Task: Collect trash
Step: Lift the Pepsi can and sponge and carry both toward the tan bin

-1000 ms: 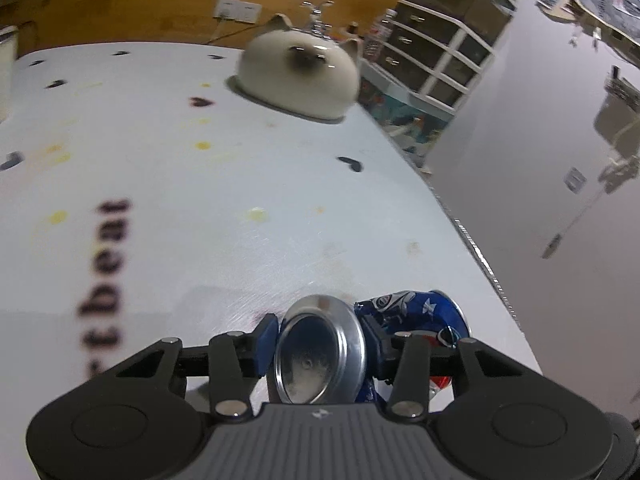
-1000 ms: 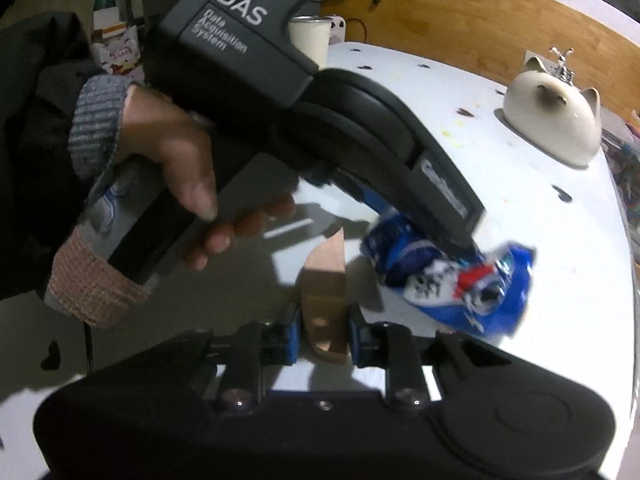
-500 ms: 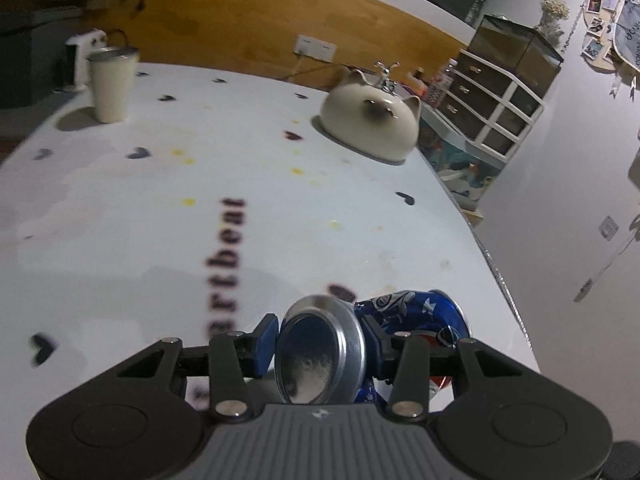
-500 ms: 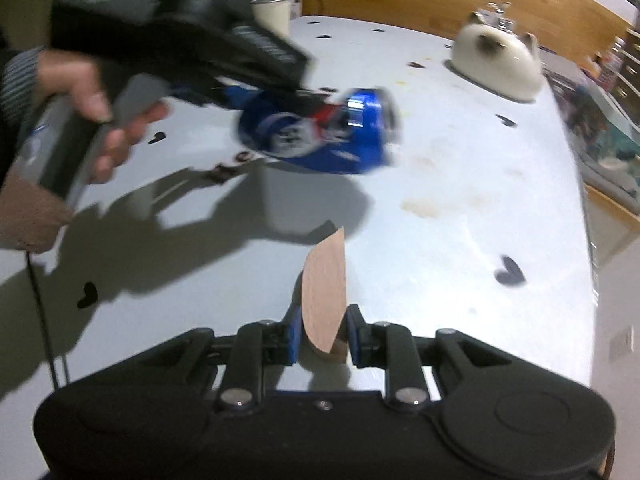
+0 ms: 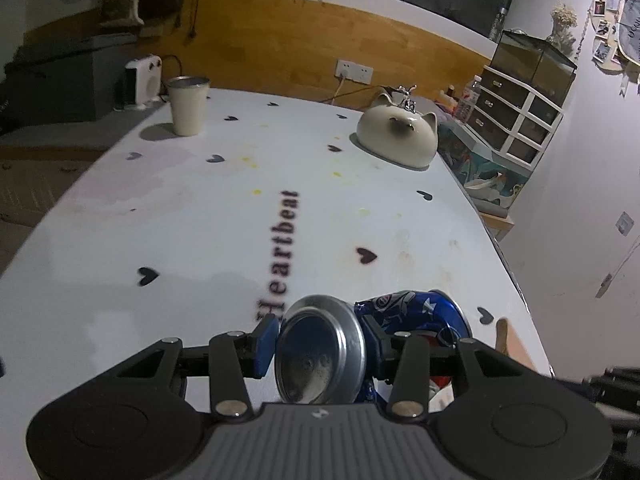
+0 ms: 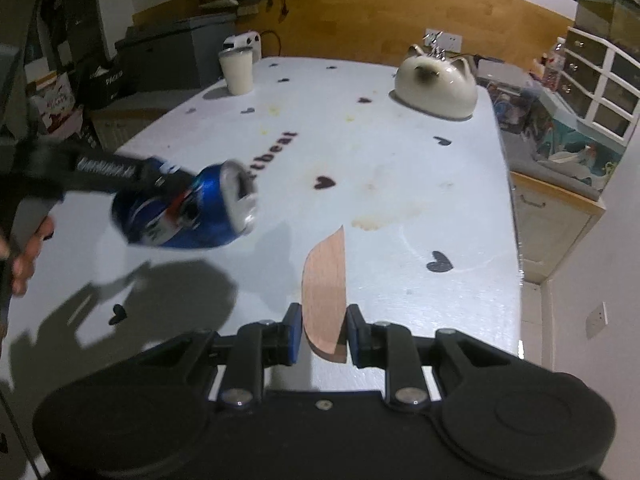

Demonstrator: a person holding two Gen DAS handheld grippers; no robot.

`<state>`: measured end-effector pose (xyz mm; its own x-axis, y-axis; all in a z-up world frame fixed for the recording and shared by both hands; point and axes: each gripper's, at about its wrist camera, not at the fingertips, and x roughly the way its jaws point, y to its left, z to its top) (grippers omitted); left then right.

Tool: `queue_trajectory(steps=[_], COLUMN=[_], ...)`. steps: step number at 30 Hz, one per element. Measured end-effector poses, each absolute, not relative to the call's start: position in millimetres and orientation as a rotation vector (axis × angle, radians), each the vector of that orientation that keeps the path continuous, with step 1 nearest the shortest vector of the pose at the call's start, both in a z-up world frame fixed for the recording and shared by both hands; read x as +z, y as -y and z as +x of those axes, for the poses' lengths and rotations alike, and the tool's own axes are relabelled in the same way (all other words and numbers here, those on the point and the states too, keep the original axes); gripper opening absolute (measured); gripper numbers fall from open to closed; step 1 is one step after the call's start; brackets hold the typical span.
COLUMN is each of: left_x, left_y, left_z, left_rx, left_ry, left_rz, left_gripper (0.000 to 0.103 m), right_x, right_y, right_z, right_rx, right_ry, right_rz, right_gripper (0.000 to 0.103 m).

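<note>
Left wrist view: your left claw is clamped on the crushed blue soda can, silver end toward the lens, held above the white table. At 3 o'clock the tip of the pink card scrap pokes in. A cup sits at 11 o'clock and a cat-shaped dish at 1 o'clock. Compared with a second ago, the can has risen and far more table shows.

Right wrist view: your right claw pinches the pink card scrap upright, clear of the table. The can hangs at 10 o'clock in the left claw, farther off than before. Both pieces are collected; no bin shows, so disposal remains.
</note>
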<state>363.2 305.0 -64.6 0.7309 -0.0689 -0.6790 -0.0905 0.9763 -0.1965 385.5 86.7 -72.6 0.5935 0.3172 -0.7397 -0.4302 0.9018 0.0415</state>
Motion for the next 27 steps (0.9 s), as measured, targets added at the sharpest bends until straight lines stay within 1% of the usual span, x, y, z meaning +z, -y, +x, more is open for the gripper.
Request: queue_trajectory(steps=[12,20,27], left_x=[-47,-38,-34], left_y=[-280,-253,-209], left_z=[297,273,265], left_rx=[0.068,0.098,0.139], left_ry=[-0.726,-0.719,-0.709], left_rz=[-0.173,-0.169,-0.175], left_gripper=[0.046,0.046,0.046], right_x=[-44,-30,-26], right_y=[-65,-39,3], right_z=[349,333,329], right_rx=[0.397,0.390,0.386], right_ry=[-0.786,-0.772,-0.759], right_rz=[-0.088,-0.025,-0.006], right_gripper=[0.024,0.024,0.024])
